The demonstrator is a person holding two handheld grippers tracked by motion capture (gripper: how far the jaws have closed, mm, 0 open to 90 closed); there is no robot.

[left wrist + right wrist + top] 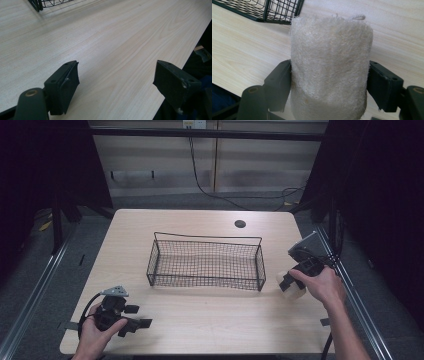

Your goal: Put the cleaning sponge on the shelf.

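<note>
While the table spreads pale and mostly bare under both hands, the wire basket sits at its middle, long axis running across from the person's left to right. It lies between the two grippers, and its right end wall is the near one for the right gripper.

That gripper has its jaws pressed against the two sides of a loofah, a pale, fibrous roll. In the right gripper view the roll stands up between the black pads, its long axis running along the jaws and away from the hand, with a small cord loop at its far end. In the high view the loofah is just off the basket's right end, near it but apart; whether it rests on the wood or is lifted cannot be told.

From these fingers the basket lies ahead and to the left, its corner showing beyond the roll's far end. The coming move likely turns on that: carrying the roll leftward over the end wall and into the mesh.

The left gripper is well apart, at the near left corner, jaws spread wide over bare wood and holding nothing; the basket corner shows far ahead of its pads.
</note>
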